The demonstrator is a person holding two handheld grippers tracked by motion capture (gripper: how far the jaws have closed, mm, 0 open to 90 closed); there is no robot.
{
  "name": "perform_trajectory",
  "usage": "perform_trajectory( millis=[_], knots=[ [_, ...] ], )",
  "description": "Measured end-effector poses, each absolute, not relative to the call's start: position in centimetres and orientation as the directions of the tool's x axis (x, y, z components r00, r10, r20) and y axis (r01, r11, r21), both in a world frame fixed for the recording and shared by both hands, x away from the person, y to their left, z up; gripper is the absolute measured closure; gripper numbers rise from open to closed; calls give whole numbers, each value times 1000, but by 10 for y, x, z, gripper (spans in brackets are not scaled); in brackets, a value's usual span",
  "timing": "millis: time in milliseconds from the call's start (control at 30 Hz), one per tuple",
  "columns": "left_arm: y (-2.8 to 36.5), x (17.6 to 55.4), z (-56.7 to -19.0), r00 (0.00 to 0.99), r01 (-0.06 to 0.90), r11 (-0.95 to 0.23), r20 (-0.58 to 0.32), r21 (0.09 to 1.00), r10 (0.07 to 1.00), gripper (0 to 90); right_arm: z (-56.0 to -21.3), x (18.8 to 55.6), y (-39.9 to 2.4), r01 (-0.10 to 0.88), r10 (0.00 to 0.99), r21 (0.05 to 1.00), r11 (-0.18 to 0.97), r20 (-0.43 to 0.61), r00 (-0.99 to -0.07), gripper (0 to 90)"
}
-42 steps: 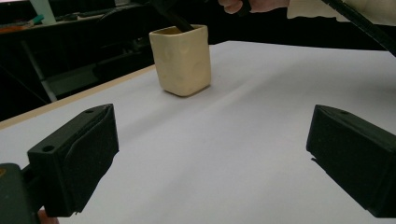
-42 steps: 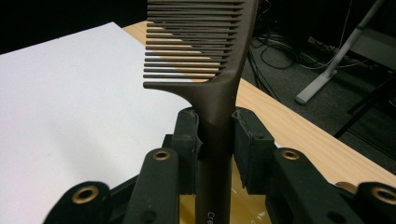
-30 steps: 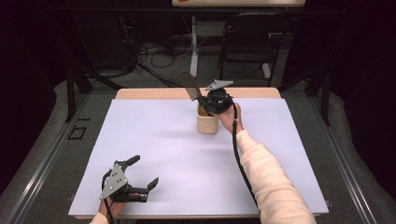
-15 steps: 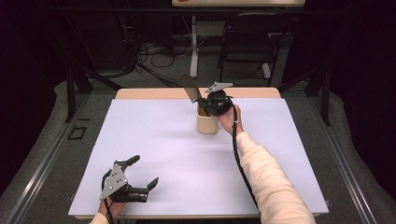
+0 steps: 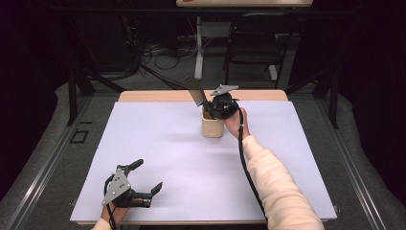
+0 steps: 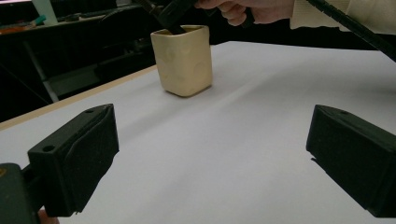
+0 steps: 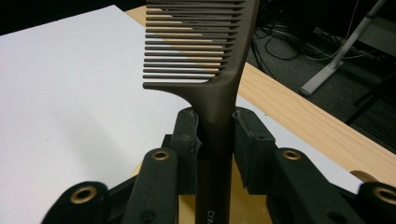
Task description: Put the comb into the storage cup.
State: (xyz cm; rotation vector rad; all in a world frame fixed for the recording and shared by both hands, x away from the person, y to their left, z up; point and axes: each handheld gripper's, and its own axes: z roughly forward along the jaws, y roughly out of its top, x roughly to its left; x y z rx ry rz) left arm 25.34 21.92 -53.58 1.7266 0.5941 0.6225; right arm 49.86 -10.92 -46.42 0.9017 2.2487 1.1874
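1. The right gripper (image 5: pixel 207 102) clamps both jaws on the handle of a brown comb (image 7: pixel 212 60), over the cream cup (image 5: pixel 213 125).
2. The comb's lower end goes down into the cup, and its toothed end leans up toward the table's far edge.
3. The cup stands on the white sheet (image 5: pixel 172 143), near the middle of the far edge.
4. The left gripper (image 5: pixel 146 179) rests at the near left corner, its 2 jaws spread wide with nothing between them.

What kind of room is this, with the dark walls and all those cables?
Probably a lab or recording studio: a white-topped table ringed by black curtains, cables on the floor, and a person using hand-held grippers, the right gripper clamping a brown comb over a cream cup.
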Motion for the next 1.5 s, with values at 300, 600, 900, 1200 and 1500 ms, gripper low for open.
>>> perform_trajectory(
  millis=[300, 600, 900, 1200, 1500],
  knots=[
    [219, 253, -536, 731, 70, -222, 101, 972, 675, 26, -466, 497, -109, 344, 718, 834, 432, -87, -690, 697],
    [219, 253, -536, 731, 69, -229, 107, 971, 674, 26, -457, 483, -119, 408, 752, 814, 414, -53, -657, 220],
    [218, 253, -536, 732, 68, -228, 107, 971, 673, 26, -448, 467, -129, 418, 724, 798, 434, -32, -689, 43],
    [218, 254, -536, 732, 70, -224, 103, 972, 673, 26, -443, 453, -131, 408, 683, 784, 467, -27, -730, 0],
    [218, 253, -536, 734, 68, -226, 105, 972, 671, 26, -438, 439, -139, 394, 660, 786, 477, -24, -751, 0]
  ],
)
